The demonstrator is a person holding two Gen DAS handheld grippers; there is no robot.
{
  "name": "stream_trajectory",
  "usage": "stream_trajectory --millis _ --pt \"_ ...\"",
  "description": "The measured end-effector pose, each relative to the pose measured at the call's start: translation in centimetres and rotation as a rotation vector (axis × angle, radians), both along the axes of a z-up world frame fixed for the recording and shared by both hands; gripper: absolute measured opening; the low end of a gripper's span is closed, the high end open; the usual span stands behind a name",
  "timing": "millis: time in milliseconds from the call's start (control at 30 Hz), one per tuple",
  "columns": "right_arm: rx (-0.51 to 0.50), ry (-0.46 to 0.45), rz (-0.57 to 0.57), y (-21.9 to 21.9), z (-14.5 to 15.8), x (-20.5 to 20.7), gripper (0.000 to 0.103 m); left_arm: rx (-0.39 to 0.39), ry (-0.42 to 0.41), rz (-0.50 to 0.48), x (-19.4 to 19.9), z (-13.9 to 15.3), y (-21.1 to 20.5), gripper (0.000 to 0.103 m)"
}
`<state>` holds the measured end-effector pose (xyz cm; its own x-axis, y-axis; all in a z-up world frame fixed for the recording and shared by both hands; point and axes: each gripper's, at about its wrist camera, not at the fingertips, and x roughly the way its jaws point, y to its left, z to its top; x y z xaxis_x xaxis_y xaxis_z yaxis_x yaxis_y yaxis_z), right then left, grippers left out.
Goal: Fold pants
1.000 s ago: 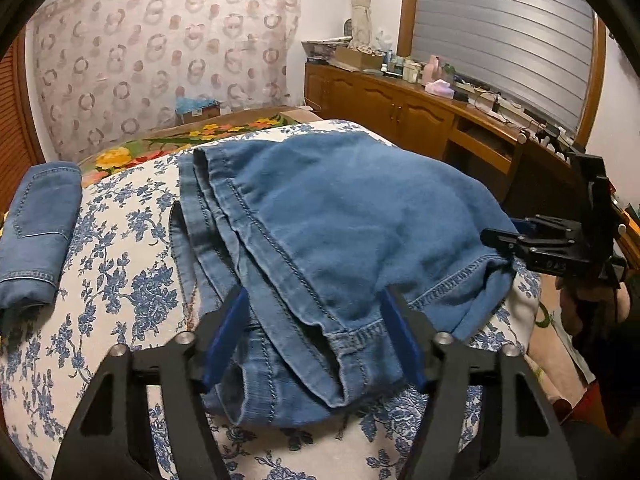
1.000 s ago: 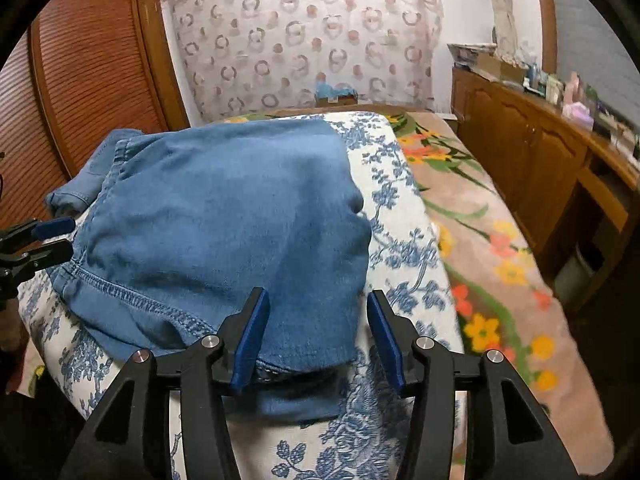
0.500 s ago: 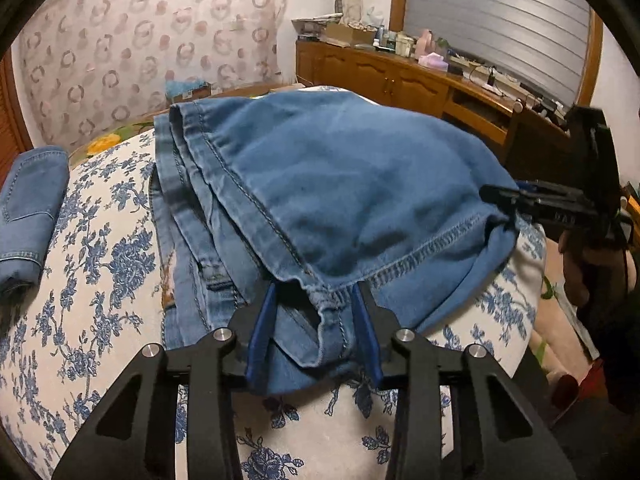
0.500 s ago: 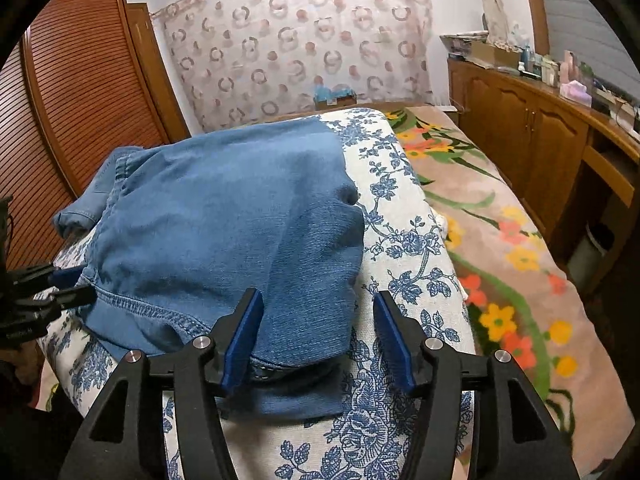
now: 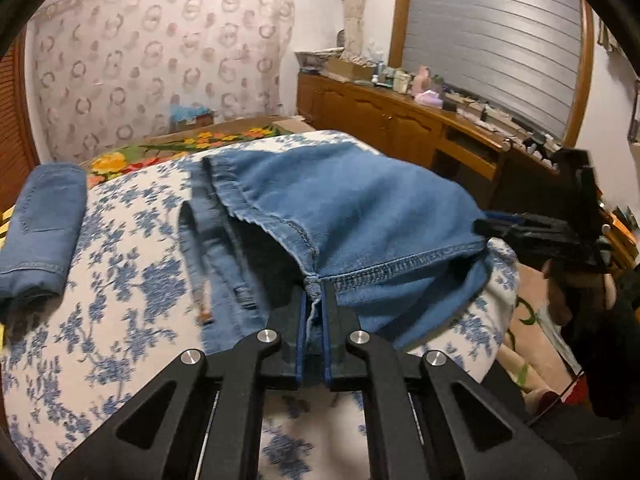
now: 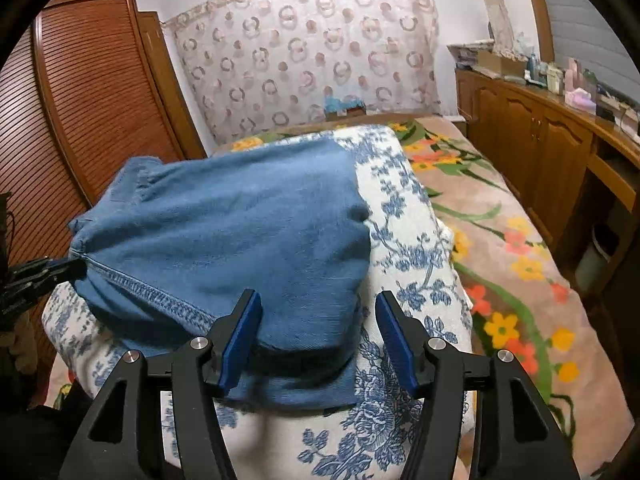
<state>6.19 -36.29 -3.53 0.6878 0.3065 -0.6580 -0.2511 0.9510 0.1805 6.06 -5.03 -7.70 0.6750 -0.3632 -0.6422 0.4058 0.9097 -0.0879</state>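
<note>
The left gripper (image 5: 314,304) is clamped on the stitched hem corner of the blue denim pants (image 5: 344,208), lifting that top layer. At three o'clock, the right gripper (image 6: 316,334) has its blue-padded fingers (image 6: 240,334) spread apart around the pants' other near corner. The pants lie on a white, blue-flowered bedcover (image 6: 416,240). At ten o'clock rests a folded pair of blue jeans (image 5: 44,228).
</note>
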Motion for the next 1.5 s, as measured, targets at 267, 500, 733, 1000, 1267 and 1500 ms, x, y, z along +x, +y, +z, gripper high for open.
stream_trajectory --millis 267,500,733,1000,1267,1500 --pt "-0.021 0.009 0.008 0.7 -0.6 0.3 0.062 0.008 0.088 0.005 0.8 -2.8 0.3 0.007" --pt "0.010 0.061 -0.004 -0.3 -2.1 1.2 0.062 0.011 0.090 0.026 1.2 -2.5 0.7 0.030" --pt "0.012 0.054 -0.003 -0.3 -1.6 1.6 0.062 0.033 0.026 0.081 1.9 -1.1 1.2 0.077" --pt "0.021 0.014 -0.010 -0.2 -1.0 1.4 0.062 0.037 -0.031 0.050 3.7 0.9 -1.2 0.077" --pt "0.048 0.002 -0.027 -0.3 -1.7 2.5 0.062 0.057 0.004 -0.009 5.4 -0.2 -4.6 0.077" --pt "0.047 0.038 -0.015 0.2 -2.8 3.9 0.062 0.078 0.046 0.001 6.3 -1.9 -4.9 0.077"
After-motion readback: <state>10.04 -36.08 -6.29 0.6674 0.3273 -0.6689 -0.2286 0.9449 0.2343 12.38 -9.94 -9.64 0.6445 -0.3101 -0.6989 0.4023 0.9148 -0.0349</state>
